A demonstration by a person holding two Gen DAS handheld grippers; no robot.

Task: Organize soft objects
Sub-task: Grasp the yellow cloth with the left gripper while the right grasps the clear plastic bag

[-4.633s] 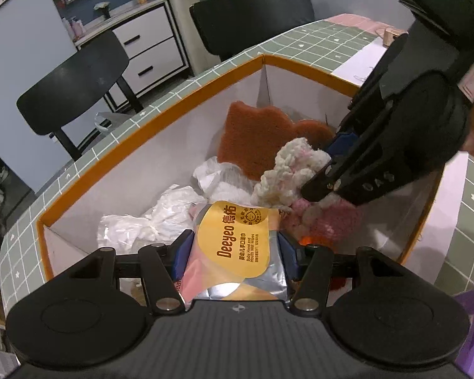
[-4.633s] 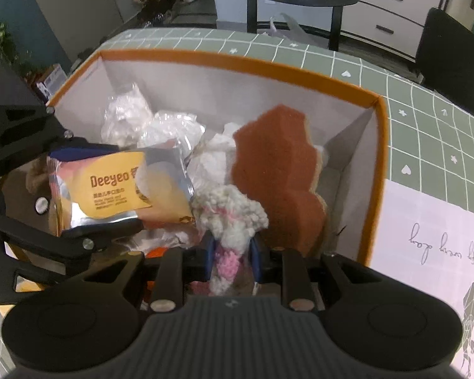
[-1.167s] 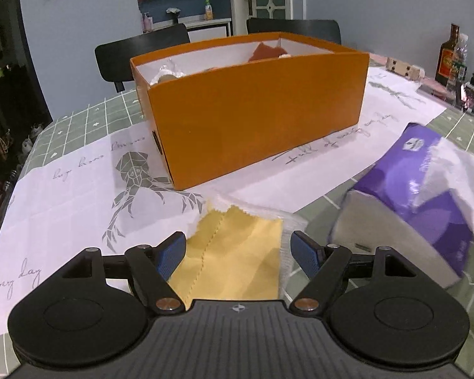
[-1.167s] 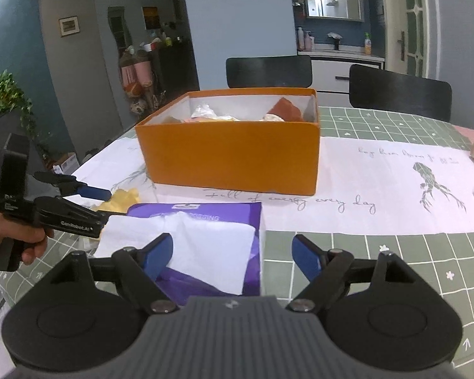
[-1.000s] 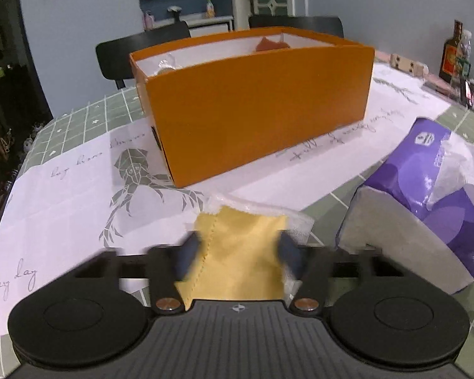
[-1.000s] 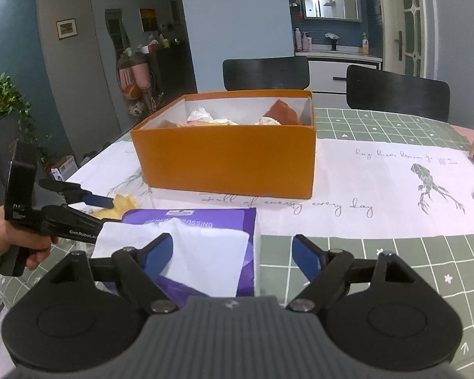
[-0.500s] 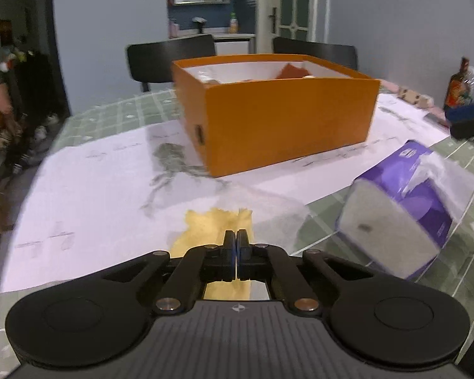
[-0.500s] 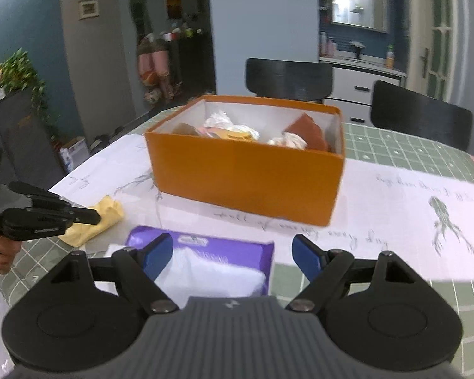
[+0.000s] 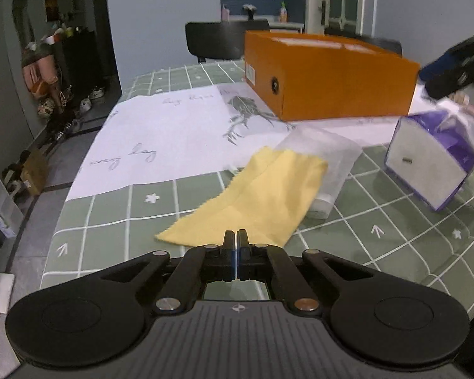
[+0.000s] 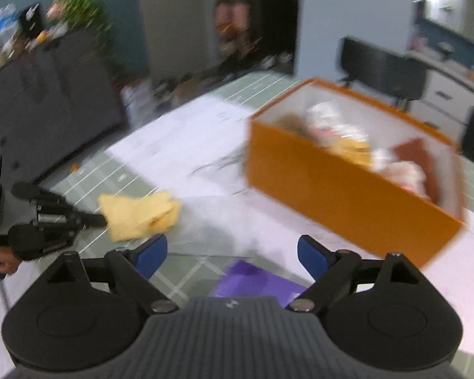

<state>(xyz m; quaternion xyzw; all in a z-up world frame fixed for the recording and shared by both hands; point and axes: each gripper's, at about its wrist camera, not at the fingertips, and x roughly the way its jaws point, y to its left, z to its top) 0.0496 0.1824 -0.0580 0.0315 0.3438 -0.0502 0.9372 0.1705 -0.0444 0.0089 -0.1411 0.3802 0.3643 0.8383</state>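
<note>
Left wrist: left gripper (image 9: 236,237) now pinches cloth (image 9: 256,195), dragging it; right gripper (image 10: 232,252), gaping, has left tissue pack (image 9: 436,154). Box (image 9: 325,79) next.

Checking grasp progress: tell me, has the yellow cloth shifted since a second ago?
Yes: the yellow cloth has slid off the white paper pack, away from the orange box.

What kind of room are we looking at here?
Most likely a home dining room: a green grid-patterned tablecloth covers the table, black chairs stand behind it, and a white drawer cabinet lines the wall.
</note>
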